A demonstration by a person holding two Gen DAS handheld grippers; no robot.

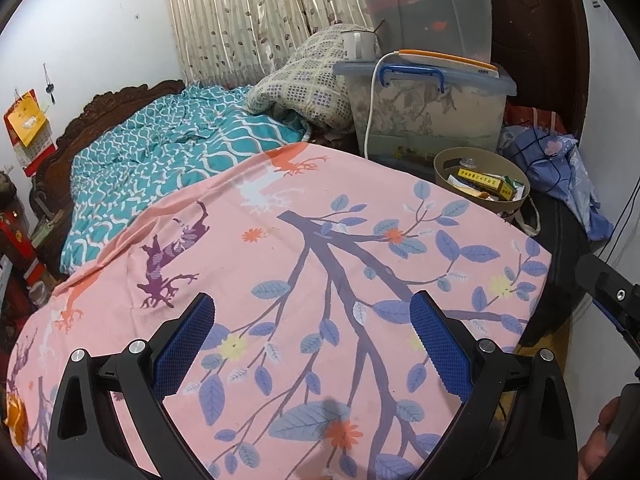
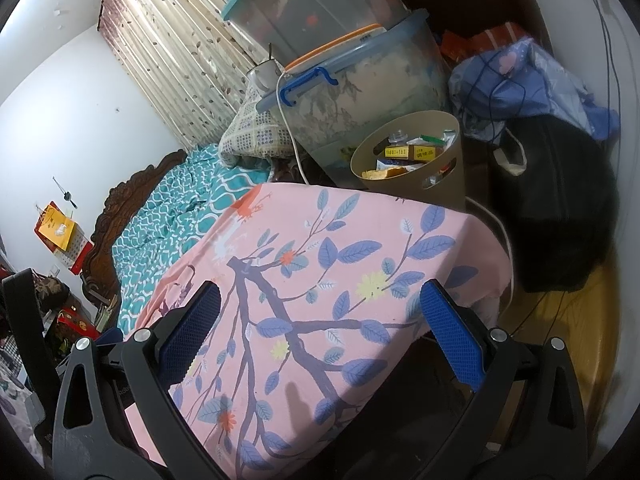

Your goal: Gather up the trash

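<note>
From your left wrist camera, your left gripper (image 1: 312, 340) hangs over the pink leaf-print sheet (image 1: 280, 264) with its blue-padded fingers (image 1: 184, 344) spread wide and nothing between them. Far right, just beyond the sheet's edge, stands the tan waste bin (image 1: 444, 162), holding yellow boxes (image 1: 480, 179) and other scraps. Behind the bin sits a clear storage box (image 1: 432, 120) with a blue handle, a second tub (image 1: 424, 4) stacked on it and a white cable (image 1: 370, 96) trailing down its front. To the far left lies a teal patterned quilt (image 1: 168, 144), with a folded checked blanket (image 1: 304, 80) at its far end. At the right edge you can see part of your right gripper (image 1: 612, 292).

From your right wrist camera, your right gripper (image 2: 320, 340) is likewise opened wide and empty, over the near right corner of the pink sheet (image 2: 320, 264). The waste bin (image 2: 440, 168) stands far of centre, just past the sheet, filled with yellow boxes (image 2: 412, 153) and a piece of bread-like scrap (image 2: 380, 174). A black bag (image 2: 556, 200) rests to its right.
</note>
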